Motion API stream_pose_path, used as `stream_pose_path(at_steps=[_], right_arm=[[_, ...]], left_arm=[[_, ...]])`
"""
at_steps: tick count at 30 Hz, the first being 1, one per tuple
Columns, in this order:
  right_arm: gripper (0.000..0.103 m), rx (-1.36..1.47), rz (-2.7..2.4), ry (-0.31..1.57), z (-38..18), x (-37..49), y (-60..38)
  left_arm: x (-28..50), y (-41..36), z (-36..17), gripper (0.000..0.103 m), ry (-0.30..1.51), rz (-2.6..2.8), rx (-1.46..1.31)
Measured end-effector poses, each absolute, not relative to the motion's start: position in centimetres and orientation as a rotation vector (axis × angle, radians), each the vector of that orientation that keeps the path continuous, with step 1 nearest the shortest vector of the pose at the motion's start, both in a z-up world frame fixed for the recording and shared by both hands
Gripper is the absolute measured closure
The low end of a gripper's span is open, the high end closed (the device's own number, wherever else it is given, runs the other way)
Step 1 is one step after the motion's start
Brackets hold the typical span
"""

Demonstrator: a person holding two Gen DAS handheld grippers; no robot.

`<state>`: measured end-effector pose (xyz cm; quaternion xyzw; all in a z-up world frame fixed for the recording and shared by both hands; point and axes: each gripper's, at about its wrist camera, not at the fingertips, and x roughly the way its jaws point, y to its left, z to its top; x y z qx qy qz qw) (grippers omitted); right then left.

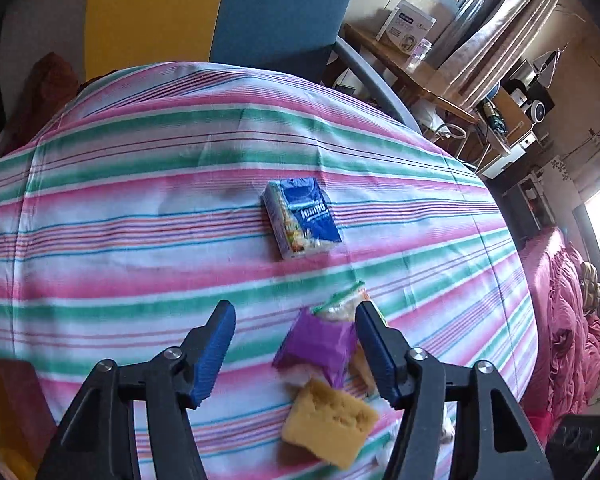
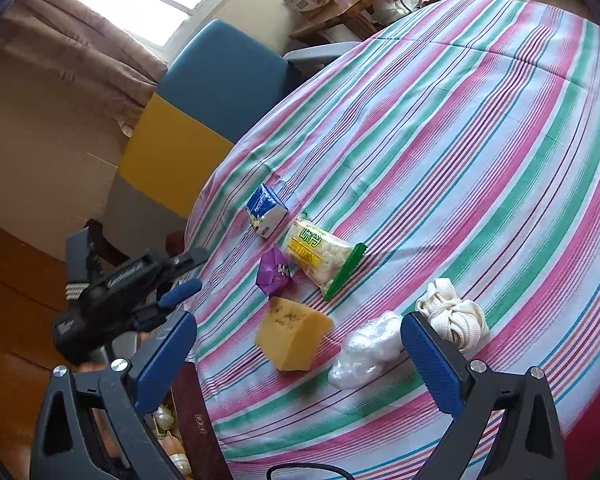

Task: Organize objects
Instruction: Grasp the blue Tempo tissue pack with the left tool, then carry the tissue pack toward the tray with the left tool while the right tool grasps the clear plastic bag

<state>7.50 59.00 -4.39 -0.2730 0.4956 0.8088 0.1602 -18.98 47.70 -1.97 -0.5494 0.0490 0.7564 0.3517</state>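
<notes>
On the striped tablecloth (image 1: 140, 200) lie a blue tissue pack (image 1: 302, 218), a purple packet (image 1: 320, 344), a yellow sponge-like wedge (image 1: 328, 420) and a snack bag with a green edge (image 1: 340, 300). My left gripper (image 1: 296, 344) hangs open above them, and the purple packet shows just inside its right finger, untouched. From the right wrist the left gripper (image 2: 192, 272) stands at the table's left edge, apart from the purple packet (image 2: 274, 272). My right gripper (image 2: 300, 360) is open and empty, with the yellow wedge (image 2: 294, 336) and a crumpled white plastic bag (image 2: 366, 354) ahead of it.
A bundled white cloth strap (image 2: 454, 316) lies by the right finger. A dark red box (image 2: 196, 420) with several items sits below the table's near left edge. A blue and yellow chair (image 2: 204, 92) stands behind the table, with a wooden shelf (image 1: 412, 68) farther back.
</notes>
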Motion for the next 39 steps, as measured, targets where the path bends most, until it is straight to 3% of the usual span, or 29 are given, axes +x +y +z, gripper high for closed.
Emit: stream_pose_path(at_steps=[8, 15, 19, 20, 21, 27, 39], right_arm=[[0.000, -0.776, 2.328, 1.503, -4.9, 7.2, 59.3], [0.000, -0.765, 2.326, 1.581, -5.4, 7.0, 59.6], [0.000, -0.770, 2.325, 1.590, -5.6, 6.7, 59.7], [0.000, -0.769, 2.323, 1.586, -5.7, 6.8, 59.7], [0.000, -0.766, 2.320, 1.582, -5.7, 6.8, 59.7], [0.000, -0.740, 2.295, 1.575, -5.7, 7.0, 60.2], [0.000, -0.667, 2.229, 1.518, -5.1, 8.5, 60.9]], left_arm=[[-22.4, 55.0, -5.4, 0.019, 0.287, 1.982, -1.453], [-25.0, 58.0, -8.3, 0.019, 0.348, 2.013, -1.526], [-25.2, 58.2, -9.2, 0.026, 0.383, 2.004, -1.539], [-24.9, 58.1, -9.1, 0.031, 0.400, 2.017, -1.514], [-24.6, 57.7, -8.9, 0.048, 0.397, 2.018, -1.495], [-21.8, 53.3, -6.9, 0.049, 0.366, 2.016, -1.409], [-12.6, 38.3, 4.7, 0.049, 0.287, 2.012, -1.165]])
